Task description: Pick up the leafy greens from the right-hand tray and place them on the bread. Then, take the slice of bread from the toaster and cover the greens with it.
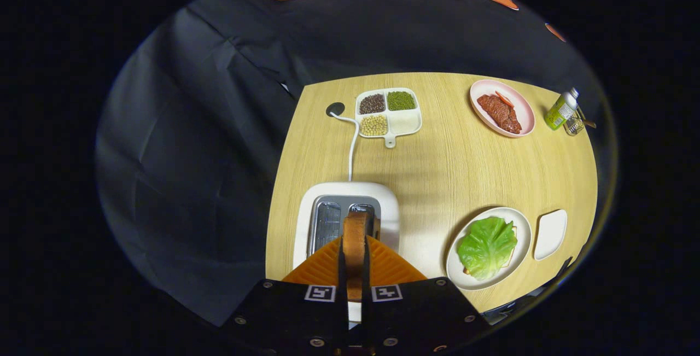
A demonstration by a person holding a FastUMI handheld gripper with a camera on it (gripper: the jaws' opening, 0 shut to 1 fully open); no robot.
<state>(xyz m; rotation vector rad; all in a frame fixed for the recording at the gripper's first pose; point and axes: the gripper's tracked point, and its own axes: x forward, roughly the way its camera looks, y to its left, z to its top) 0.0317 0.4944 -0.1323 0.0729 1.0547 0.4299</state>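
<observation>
Green, crinkled lettuce leaf already lies on the bread on the round white plate, ahead-right of the tongs. Tongs clamp the brown toast slice above the white toaster. Remaining: cover the leaf.

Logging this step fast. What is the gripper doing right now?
Gripper: shut on the brown slice of toasted bread, held on edge just above the white toaster.

Gripper: pointing down from above, jaws nearly closed.
Grip: both jaws are pressing the flat sides of the upright brown bread slice standing edge-on between them.
</observation>
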